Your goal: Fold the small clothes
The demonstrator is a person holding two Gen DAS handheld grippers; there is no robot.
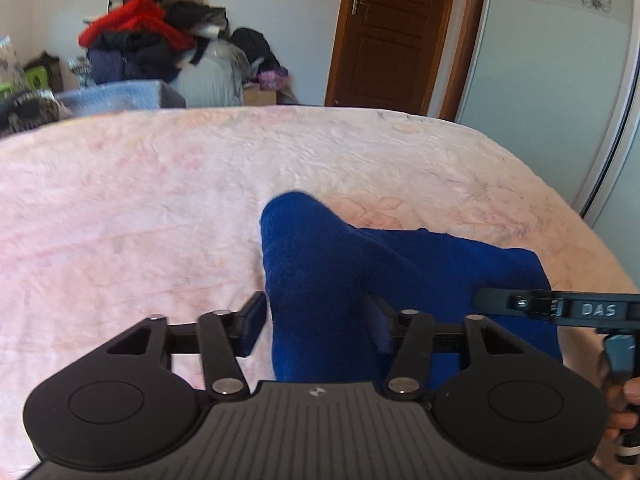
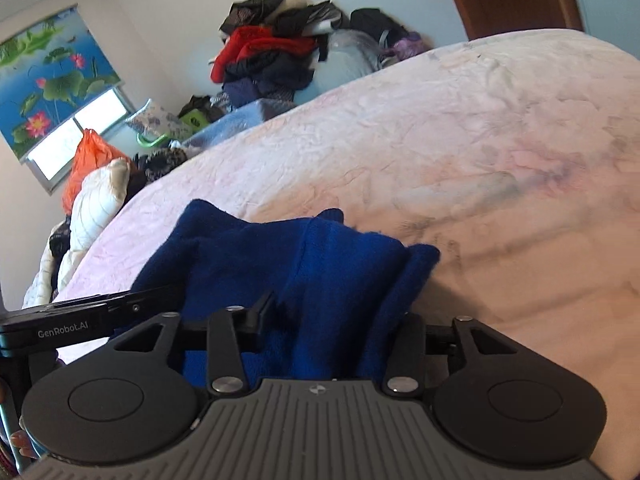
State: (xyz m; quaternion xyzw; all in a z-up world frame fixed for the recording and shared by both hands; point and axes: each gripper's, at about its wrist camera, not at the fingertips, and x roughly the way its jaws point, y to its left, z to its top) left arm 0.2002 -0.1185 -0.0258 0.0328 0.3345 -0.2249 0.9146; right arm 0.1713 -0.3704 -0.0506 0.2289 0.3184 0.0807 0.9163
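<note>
Both grippers, left (image 1: 318, 330) and right (image 2: 336, 326), are clamped on the blue cloth (image 1: 400, 276), lifting its near edge off the bed (image 1: 160, 200), likely to fold it over.

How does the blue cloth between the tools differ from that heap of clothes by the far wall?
The blue cloth is one plain garment; the heap mixes red, black and grey pieces. The cloth sits on the pink bed, with both tools around it; the heap is stacked beyond the bed, untouched. Both look soft and unfolded.
</note>
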